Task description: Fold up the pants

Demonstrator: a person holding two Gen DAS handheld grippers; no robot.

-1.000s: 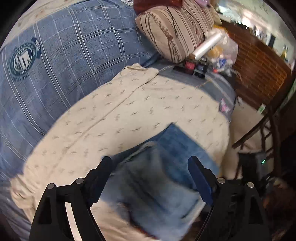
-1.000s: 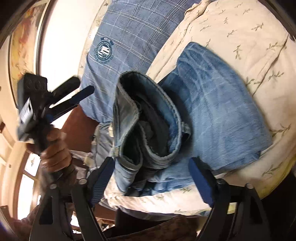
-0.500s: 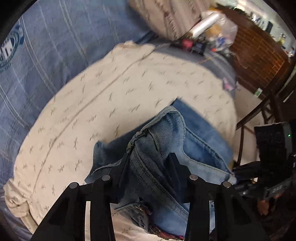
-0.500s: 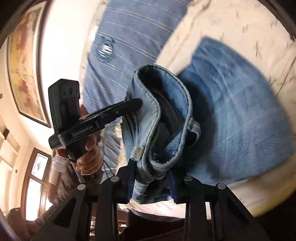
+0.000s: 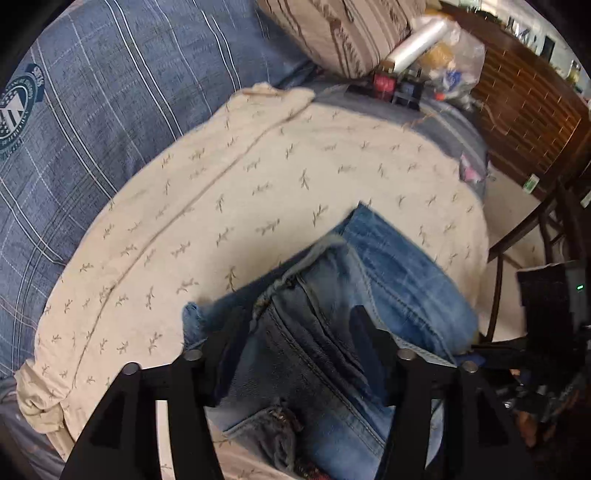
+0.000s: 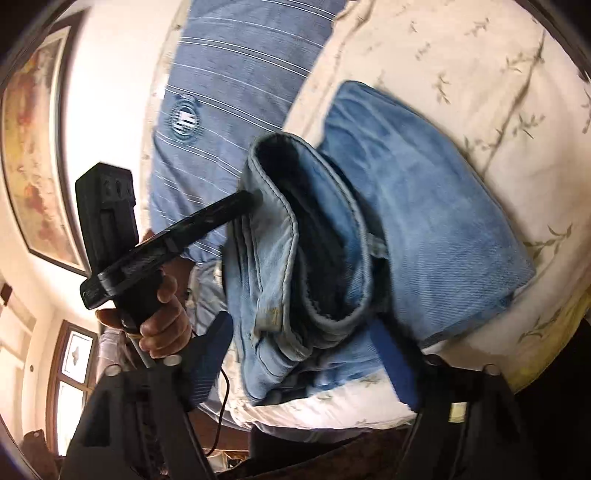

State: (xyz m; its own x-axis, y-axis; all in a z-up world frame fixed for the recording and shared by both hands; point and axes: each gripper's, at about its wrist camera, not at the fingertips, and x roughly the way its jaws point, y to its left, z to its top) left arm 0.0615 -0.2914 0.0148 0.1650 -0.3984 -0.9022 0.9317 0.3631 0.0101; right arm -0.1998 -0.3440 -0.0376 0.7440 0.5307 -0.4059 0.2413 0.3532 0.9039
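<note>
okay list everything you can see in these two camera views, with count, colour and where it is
jeans: one, blue, folded on the cream sheet
sheet: one, cream with sprigs, over the bed
bedspread: one, blue plaid, under the sheet
pillow: one, tan striped, far end
bag: one, clear plastic, beside the pillow
chair: one, dark wood, right
painting: one, framed, wall
left gripper: black, opening, jeans between
right gripper: blue pads, opening, jeans between
hand: one, holding the left gripper

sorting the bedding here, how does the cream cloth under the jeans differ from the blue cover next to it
The cream cloth is pale with small scattered sprig prints; the blue cover is blue with thin light stripes crossing in a plaid. The blue cover carries a round crest badge; the cream cloth shows none. The folded jeans rest on the cream cloth, not on the blue cover. Both are soft fabrics spread on the same bed.
</note>
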